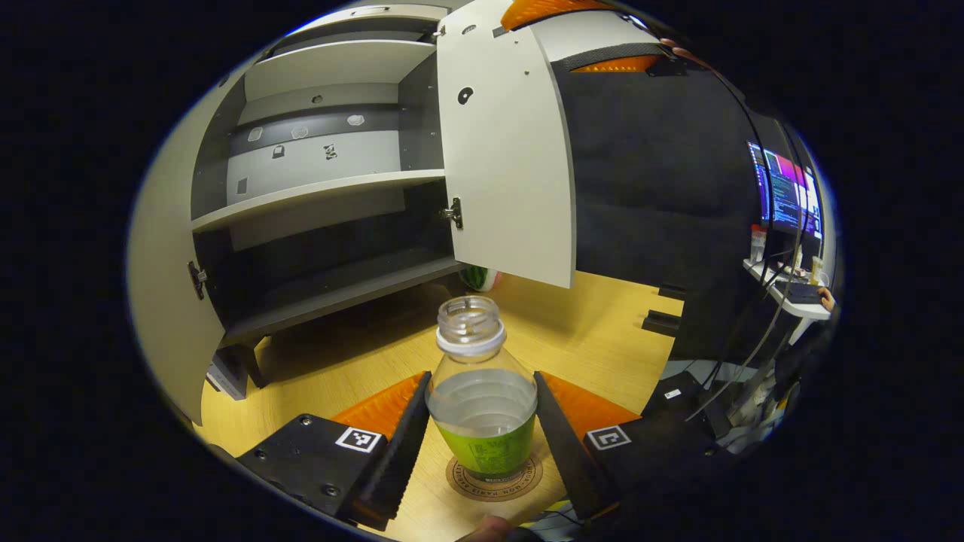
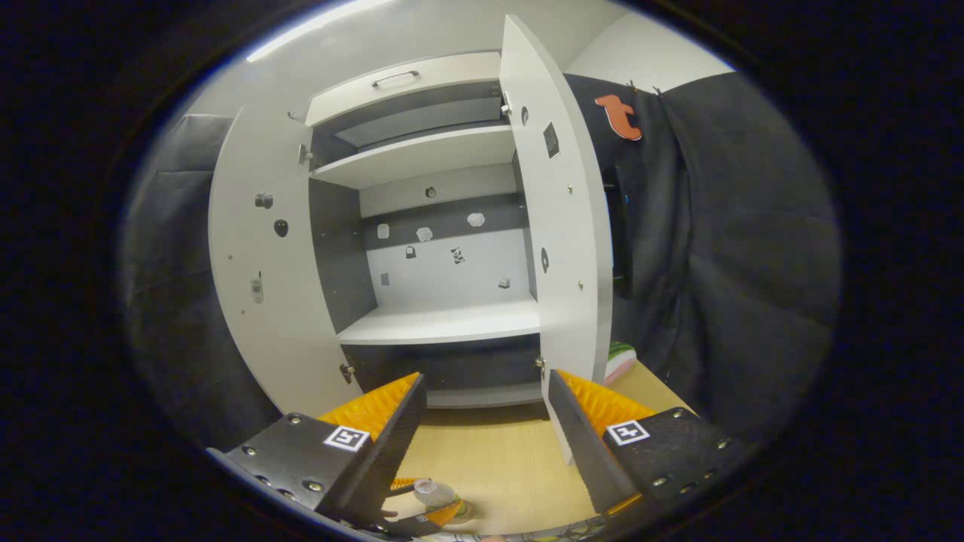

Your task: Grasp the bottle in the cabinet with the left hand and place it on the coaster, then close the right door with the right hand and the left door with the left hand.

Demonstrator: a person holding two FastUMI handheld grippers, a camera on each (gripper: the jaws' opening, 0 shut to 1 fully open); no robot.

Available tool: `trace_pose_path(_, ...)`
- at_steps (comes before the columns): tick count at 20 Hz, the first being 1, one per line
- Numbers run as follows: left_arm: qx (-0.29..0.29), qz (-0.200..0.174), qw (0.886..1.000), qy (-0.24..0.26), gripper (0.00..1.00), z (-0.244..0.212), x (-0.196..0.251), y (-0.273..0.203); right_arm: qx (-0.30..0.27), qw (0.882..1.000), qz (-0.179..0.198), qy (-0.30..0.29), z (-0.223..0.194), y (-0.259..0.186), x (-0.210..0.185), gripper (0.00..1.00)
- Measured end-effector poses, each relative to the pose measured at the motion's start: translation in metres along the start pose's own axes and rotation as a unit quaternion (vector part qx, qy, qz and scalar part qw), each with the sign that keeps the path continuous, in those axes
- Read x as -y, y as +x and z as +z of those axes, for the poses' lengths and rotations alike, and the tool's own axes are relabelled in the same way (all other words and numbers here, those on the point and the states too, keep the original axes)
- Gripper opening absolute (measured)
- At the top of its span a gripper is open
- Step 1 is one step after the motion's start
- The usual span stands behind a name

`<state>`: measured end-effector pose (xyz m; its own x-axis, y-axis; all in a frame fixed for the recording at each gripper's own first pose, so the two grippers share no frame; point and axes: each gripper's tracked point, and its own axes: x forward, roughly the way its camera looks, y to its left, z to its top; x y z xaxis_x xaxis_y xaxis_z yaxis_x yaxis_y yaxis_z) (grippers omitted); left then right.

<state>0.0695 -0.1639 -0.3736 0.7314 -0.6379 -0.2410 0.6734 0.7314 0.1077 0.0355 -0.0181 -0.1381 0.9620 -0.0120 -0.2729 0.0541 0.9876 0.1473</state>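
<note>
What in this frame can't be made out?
- Left gripper view: whether the left claw fingers touch the bottle; the coaster is partly covered by the bottle.
- Right gripper view: bottle tiny, partly behind the right claw.

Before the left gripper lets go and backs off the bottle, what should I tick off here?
1. Bottle on the coaster: ok, base sits inside the ring.
2. Bottle upright: ok.
3. Left gripper released: cannot tell, fingers flank the bottle closely.
4. Bottle capped: not ok, neck is open and liquid is inside.
5. Right gripper free for the right door: ok, open and holding nothing.
6. Both doors open: ok, left door too.
</note>
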Motion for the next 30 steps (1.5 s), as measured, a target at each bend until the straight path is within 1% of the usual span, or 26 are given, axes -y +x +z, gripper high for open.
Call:
trace_pose_path(1, 0.0, 0.003, 1.0, -0.006, 0.82, 0.004, -0.001, -0.003, 0.002, 1.0, 0.001, -0.003, 0.001, -0.001, 0.0, 0.99)
trace_pose_path(4, 0.006, 0.012, 1.0, -0.015, 0.84, 0.021, -0.004, -0.011, 0.002, 1.0, 0.005, -0.003, -0.002, -0.005, 0.002, 0.99)
trace_pose_path(8, 0.026, 0.032, 0.999, -0.016, 0.84, 0.054, -0.009, -0.023, 0.004, 1.0, 0.016, 0.009, -0.005, -0.017, 0.004, 0.99)
trace_pose_path(14, 0.06, 0.088, 0.994, -0.025, 0.83, 0.112, -0.018, -0.055, 0.016, 0.999, 0.036, 0.006, -0.002, -0.042, 0.017, 0.99)
trace_pose_path(18, 0.081, 0.142, 0.986, -0.041, 0.83, 0.149, -0.032, -0.087, 0.046, 0.998, 0.049, 0.008, 0.02, -0.055, 0.028, 0.99)
trace_pose_path(20, 0.088, 0.18, 0.979, -0.042, 0.83, 0.168, -0.042, -0.112, 0.049, 0.998, 0.047, 0.009, 0.026, -0.059, 0.039, 0.99)
trace_pose_path(24, 0.096, 0.218, 0.969, -0.065, 0.83, 0.194, -0.057, -0.147, 0.067, 0.997, 0.038, 0.0, 0.044, -0.06, 0.064, 0.98)
trace_pose_path(27, 0.09, 0.25, 0.961, -0.08, 0.83, 0.205, -0.076, -0.174, 0.075, 0.997, 0.014, -0.007, 0.061, -0.052, 0.1, 0.98)
trace_pose_path(30, 0.092, 0.267, 0.954, -0.101, 0.83, 0.22, -0.092, -0.193, 0.08, 0.997, -0.016, -0.002, 0.085, -0.044, 0.14, 0.98)
